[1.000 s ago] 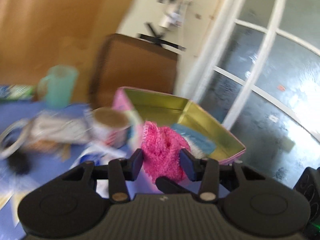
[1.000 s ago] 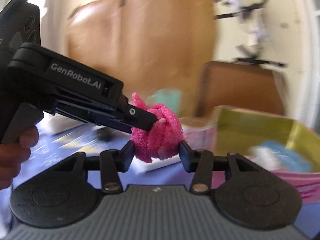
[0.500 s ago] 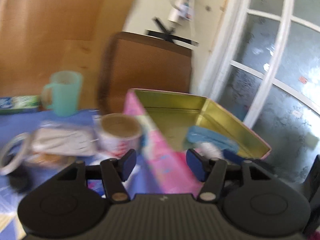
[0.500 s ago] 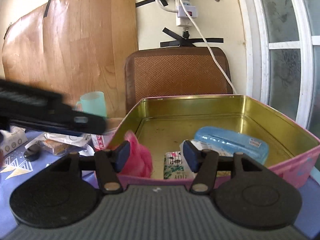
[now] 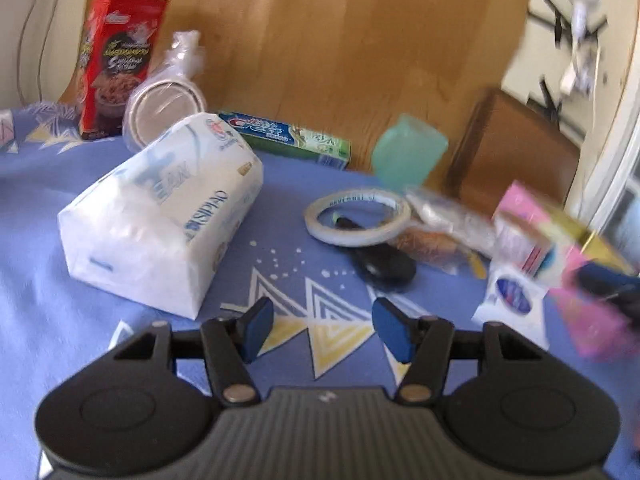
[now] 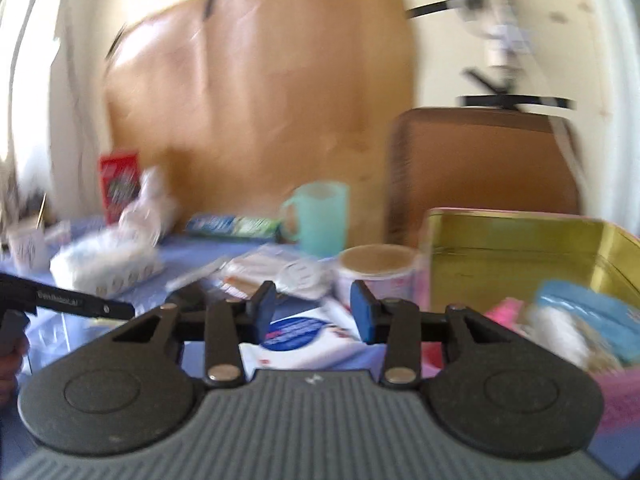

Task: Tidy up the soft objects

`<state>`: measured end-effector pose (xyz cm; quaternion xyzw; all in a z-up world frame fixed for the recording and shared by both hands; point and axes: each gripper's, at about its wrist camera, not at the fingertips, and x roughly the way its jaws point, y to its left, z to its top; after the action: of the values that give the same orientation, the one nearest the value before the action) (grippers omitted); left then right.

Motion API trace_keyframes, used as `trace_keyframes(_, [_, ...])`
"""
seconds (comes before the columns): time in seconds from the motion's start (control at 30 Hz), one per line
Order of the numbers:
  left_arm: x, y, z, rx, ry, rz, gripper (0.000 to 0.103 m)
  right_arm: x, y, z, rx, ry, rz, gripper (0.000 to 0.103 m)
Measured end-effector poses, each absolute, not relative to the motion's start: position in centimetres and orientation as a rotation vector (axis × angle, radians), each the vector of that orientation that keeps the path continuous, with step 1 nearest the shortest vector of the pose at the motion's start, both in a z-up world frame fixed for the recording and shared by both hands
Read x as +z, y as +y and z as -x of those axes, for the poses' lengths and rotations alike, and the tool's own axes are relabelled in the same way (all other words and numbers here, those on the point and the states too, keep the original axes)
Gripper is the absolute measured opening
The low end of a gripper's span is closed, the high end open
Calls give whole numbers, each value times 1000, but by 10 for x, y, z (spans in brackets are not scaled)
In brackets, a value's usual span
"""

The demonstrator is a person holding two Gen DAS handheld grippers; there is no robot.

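- Blue tablecloth with white and yellow triangles, wooden board up against the wall behind
- Left gripper low over the cloth, blue pads apart, nothing between them
- Big white soft pack with blue print lying just ahead and to the left of that gripper, not touching it
- Red box standing at the back, round plastic-wrapped thing leaning beside it
- Green and blue toothpaste box lying along the board, green cup next to it
- White tape ring resting on a black thing near the middle
- Small white packet with a blue mark flat on the cloth to the right
- Right gripper held over that packet, jaws closing, nothing between the pads
- Pink tin with a gold inside to the right, open on top
- Pink fluffy thing lying inside the tin by its near wall, a light blue thing beside it, both blurred
- Round paper-topped tub just left of the tin
- Brown chair back behind the tin
- Left gripper's black side seen far left in the right view, a bit of a hand under it
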<state>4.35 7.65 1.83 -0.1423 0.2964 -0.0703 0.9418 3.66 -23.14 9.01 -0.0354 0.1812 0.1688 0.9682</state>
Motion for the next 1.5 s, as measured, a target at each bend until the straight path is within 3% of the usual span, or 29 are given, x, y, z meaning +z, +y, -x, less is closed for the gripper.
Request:
trace_keyframes(0.23, [23,78,-36,-150,550,311,59,50,-150,-98,313,441,578,43])
trace_keyframes(0.5, [21,84,-33,-177,515,360,61,29,-120,-126,272,450,872,42])
trace_keyframes(0.53, [21,84,-32,-178,512,363,61,27,-117,-126,271,444,895,36])
trace_keyframes(0.57, [21,84,-31,-179,509,365,61,26,-116,-126,274,437,922,17])
trace_keyframes(0.6, [21,84,-31,-180,506,367,61,25,-114,-126,267,428,946,14])
trace_keyframes(0.87, [22,87,-29,-197,494,386,64,37,-127,-44,278,274,943,11])
trace_keyframes(1.0, [23,85,-29,-221,504,380,64,37,-141,21,365,288,897,13])
trace_keyframes(1.03, [24,84,-29,-232,512,375,64,34,-144,27,395,306,882,14])
trace_keyframes(1.17, [26,75,-29,-301,572,380,64,38,-164,49,478,442,688,49])
trace_keyframes(1.3, [26,59,-17,-402,649,414,64,58,-199,34,558,575,337,59])
trace_keyframes(1.37, [29,45,-10,-442,689,395,64,61,-211,25,562,609,213,70])
trace_keyframes(1.5, [25,17,-9,-476,802,358,64,54,-216,9,557,634,124,72])
